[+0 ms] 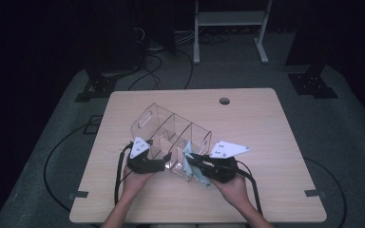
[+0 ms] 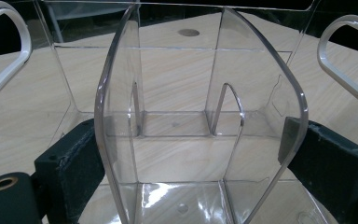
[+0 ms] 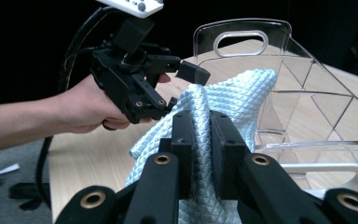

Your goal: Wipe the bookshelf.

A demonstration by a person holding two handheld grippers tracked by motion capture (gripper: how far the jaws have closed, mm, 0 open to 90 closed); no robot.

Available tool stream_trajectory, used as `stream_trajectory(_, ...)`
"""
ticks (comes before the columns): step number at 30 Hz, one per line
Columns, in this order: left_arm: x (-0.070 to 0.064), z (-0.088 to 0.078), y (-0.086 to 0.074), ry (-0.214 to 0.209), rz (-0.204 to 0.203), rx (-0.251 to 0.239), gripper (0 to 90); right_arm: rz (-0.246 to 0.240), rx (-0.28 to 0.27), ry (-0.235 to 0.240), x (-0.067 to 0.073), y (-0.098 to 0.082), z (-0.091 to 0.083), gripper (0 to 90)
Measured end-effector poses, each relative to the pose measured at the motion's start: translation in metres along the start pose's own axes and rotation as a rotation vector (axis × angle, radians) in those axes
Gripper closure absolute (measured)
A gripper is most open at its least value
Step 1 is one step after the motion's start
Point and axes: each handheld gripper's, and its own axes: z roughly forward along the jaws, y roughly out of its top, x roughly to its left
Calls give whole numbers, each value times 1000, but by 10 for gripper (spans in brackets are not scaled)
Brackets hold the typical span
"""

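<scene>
Cloth [image 3: 223, 102], soft and light, hangs pinched between your right gripper [image 3: 201, 140] jaws beside the clear organiser [image 1: 171, 137]; your left gripper [image 1: 145, 159] clamps its slippery, rigid end wall.

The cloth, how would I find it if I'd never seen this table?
Look at the wooden table, then the clear plastic organizer in its middle. At the organizer's near end, the right claw pinches the cloth: it is pale blue, quilted and soft beside hard, see-through plastic.
</scene>
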Motion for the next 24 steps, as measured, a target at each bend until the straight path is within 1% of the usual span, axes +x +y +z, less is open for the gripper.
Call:
stream_trajectory(2, 0, 1, 0, 2, -4, -1, 74, -12, 2, 3, 4, -3, 1, 808)
stream_trajectory(3, 0, 1, 0, 3, -4, 0, 74, -17, 13, 12, 7, -5, 2, 808)
stream_trajectory(6, 0, 2, 1, 8, -4, 0, 74, -61, 75, 11, 16, -11, 9, 807)
stream_trajectory(9, 0, 2, 0, 7, -3, 1, 74, -37, 72, 19, 15, -17, 11, 807)
stream_trajectory(11, 1, 2, 0, 6, -2, 0, 74, -39, 74, 17, 16, -22, 11, 808)
stream_trajectory(14, 1, 2, 1, 6, -4, -1, 74, -54, 109, -2, 19, -33, 16, 808)
stream_trajectory(18, 1, 2, 1, 6, -4, -1, 73, -77, 130, -19, 21, -50, 22, 808)
stream_trajectory(20, 1, 2, 1, 6, -4, 0, 73, -79, 137, -23, 21, -57, 24, 808)
stream_trajectory(22, 1, 2, 1, 5, -4, 0, 73, -86, 151, -28, 20, -62, 26, 808)
stream_trajectory(24, 2, 2, 1, 4, -4, 0, 73, -82, 170, -25, 19, -68, 27, 808)
